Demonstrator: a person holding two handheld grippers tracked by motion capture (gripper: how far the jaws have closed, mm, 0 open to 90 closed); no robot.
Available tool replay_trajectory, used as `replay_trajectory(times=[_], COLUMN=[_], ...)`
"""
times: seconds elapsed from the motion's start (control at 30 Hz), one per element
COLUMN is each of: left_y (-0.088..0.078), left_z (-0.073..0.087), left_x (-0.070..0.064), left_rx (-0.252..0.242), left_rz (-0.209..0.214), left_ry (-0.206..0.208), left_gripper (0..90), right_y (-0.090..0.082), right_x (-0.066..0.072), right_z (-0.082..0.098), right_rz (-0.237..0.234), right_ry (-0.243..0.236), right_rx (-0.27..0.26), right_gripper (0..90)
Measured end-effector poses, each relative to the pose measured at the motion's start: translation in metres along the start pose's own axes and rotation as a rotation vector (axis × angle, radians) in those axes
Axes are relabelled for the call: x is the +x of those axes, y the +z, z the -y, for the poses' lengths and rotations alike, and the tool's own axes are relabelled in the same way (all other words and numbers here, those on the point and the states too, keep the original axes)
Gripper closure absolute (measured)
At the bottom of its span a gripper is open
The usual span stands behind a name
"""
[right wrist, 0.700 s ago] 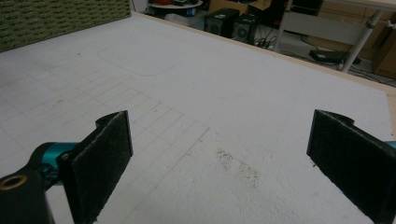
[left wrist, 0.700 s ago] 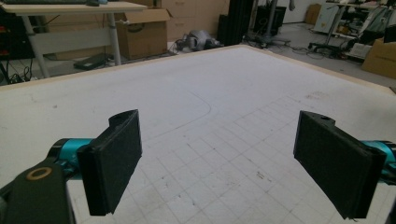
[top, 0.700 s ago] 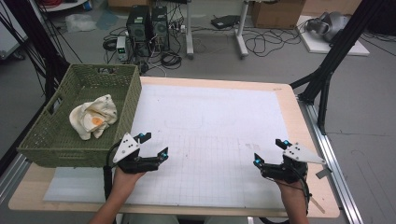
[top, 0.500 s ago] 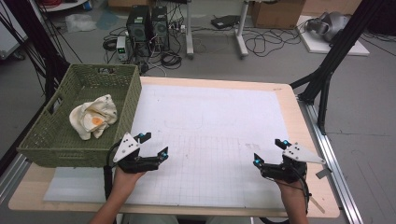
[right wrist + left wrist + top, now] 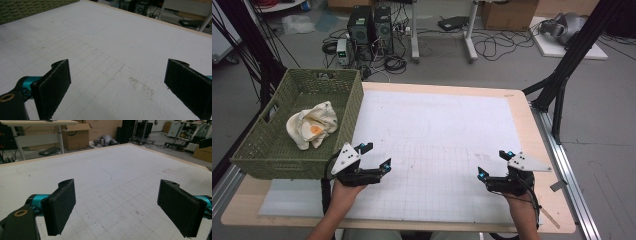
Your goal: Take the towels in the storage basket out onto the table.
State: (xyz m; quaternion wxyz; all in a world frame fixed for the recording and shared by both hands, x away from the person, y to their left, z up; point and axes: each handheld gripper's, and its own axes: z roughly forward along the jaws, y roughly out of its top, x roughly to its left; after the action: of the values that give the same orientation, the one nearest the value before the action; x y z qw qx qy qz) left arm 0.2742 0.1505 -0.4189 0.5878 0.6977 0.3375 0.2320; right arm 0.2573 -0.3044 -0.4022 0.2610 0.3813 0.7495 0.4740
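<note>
Left gripper (image 5: 374, 156), black with blue tips and a grey three-cornered plate on top, held in a hand at the near left of the wooden bench (image 5: 532, 120), just beside the near right corner of the green woven basket (image 5: 272, 155). Jaws wide apart, nothing between them. Same thing in the left gripper view (image 5: 116, 205): two black padded jaws standing far from each other, with bare white gridded mat (image 5: 120, 202) under the gap. Right gripper (image 5: 493, 164), also black with blue tips and a grey plate, held in the other hand at the near right of the bench, well apart from the left one. Jaws open wide too, holding nothing, over the white mat (image 5: 437, 140). In the right gripper view (image 5: 117, 85), black pads spread to both sides, a small dark smudge (image 5: 141, 86) on the mat between them, and a strip of the green basket (image 5: 25, 8) at the far left. Cream crumpled cloth with an orange spot (image 5: 312, 125) lying inside the green basket, at the left side of the bench, near the left gripper but not touching it, with the basket wall in between. Far beyond the bench, on the grey floor, black computer boxes (image 5: 369, 22) and tangled cables (image 5: 492, 47).
</note>
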Motion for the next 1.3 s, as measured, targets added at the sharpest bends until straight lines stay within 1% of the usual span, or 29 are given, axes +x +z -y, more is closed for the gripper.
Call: replay_trajectory(times=[0.07,0.17,0.33,0.43,0.57,0.63,0.77,0.8,0.83,1.03,1.13,1.2,1.3], left_y=[0.000,-0.002,-0.008,-0.013,-0.019,-0.022,-0.032,-0.036,-0.036,-0.050,-0.056,-0.061,-0.069], left_z=[-0.001,-0.005,-0.020,-0.027,-0.037,-0.042,-0.053,-0.059,-0.059,-0.073,-0.080,-0.087,-0.102], left_x=[0.000,-0.001,-0.001,0.001,0.005,0.007,0.013,0.016,0.016,0.030,0.039,0.047,0.066], left_rx=[-0.001,0.002,-0.016,-0.030,-0.039,-0.045,-0.063,-0.066,-0.066,-0.091,-0.098,-0.104,-0.104], left_rz=[0.003,0.004,0.009,0.010,0.006,0.006,0.012,0.004,0.004,-0.025,-0.037,-0.053,-0.065], left_ry=[0.000,0.004,0.005,0.002,-0.009,-0.006,-0.015,-0.008,-0.008,-0.005,-0.001,0.006,0.000], left_gripper=[15.6,15.7,15.7,15.7,15.7,15.7,15.7,15.7,15.7,15.8,15.9,16.1,17.3], right_y=[0.000,0.001,-0.001,0.000,0.001,0.000,0.001,0.001,0.001,0.001,0.001,0.001,0.002], right_x=[0.000,0.001,0.001,0.001,0.002,0.002,0.002,0.002,0.002,0.003,0.004,0.004,0.003], right_z=[0.000,-0.001,-0.003,-0.003,-0.003,-0.004,-0.004,-0.004,-0.004,-0.005,-0.005,-0.005,-0.005], right_rz=[-0.004,-0.008,-0.001,-0.010,-0.011,-0.013,-0.015,-0.015,-0.017,-0.020,-0.020,-0.021,-0.021], right_ry=[0.001,-0.011,-0.022,-0.011,-0.008,-0.007,-0.007,-0.006,-0.004,0.006,0.005,0.006,0.003], right_rx=[0.005,-0.001,-0.015,-0.017,-0.017,-0.018,-0.020,-0.019,-0.020,-0.027,-0.023,-0.024,-0.019], right_gripper=[6.1,6.1,6.1,6.0,6.0,6.0,6.0,6.1,6.1,6.0,6.1,6.1,6.0])
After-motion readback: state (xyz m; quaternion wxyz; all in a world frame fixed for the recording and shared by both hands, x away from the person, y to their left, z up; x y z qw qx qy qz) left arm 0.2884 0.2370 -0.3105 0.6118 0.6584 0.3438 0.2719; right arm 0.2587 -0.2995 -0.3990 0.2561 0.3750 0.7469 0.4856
